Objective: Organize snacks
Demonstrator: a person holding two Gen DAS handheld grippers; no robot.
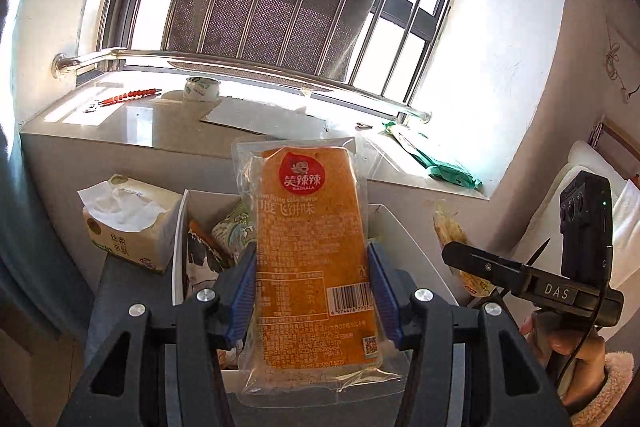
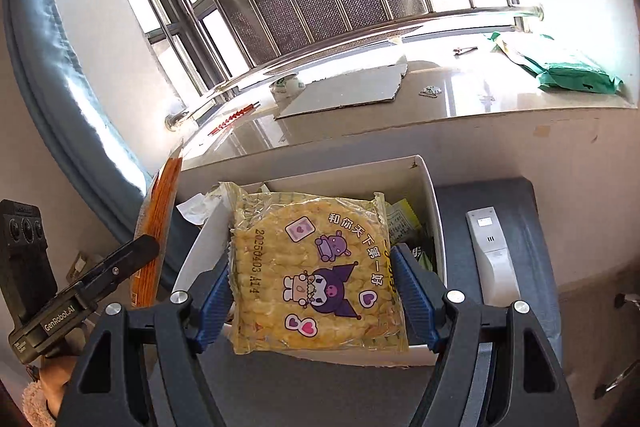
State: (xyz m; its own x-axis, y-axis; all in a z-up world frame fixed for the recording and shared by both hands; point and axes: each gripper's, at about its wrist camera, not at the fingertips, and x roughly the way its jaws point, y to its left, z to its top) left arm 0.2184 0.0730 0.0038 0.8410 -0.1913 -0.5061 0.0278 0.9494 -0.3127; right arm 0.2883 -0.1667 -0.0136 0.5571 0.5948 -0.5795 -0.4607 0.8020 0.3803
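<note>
Left tool [image 1: 312, 293] clamped on orange snack pack [image 1: 310, 251], blue pads on both long edges. Pack upright, long axis running away from camera, red logo end far/up, barcode end near. Held above white bin [image 1: 180, 251]; more packets inside it. Tissue pack [image 1: 128, 221] just left of bin.

Right tool [image 2: 312, 297] clamped on yellow cartoon snack pack [image 2: 316, 275], roughly square, print reading sideways, date code along its left edge. Held over the same white bin [image 2: 434, 211]. White remote [image 2: 492, 259] lies on the dark bench [image 2: 532, 211] right of bin, long axis pointing away.
</note>
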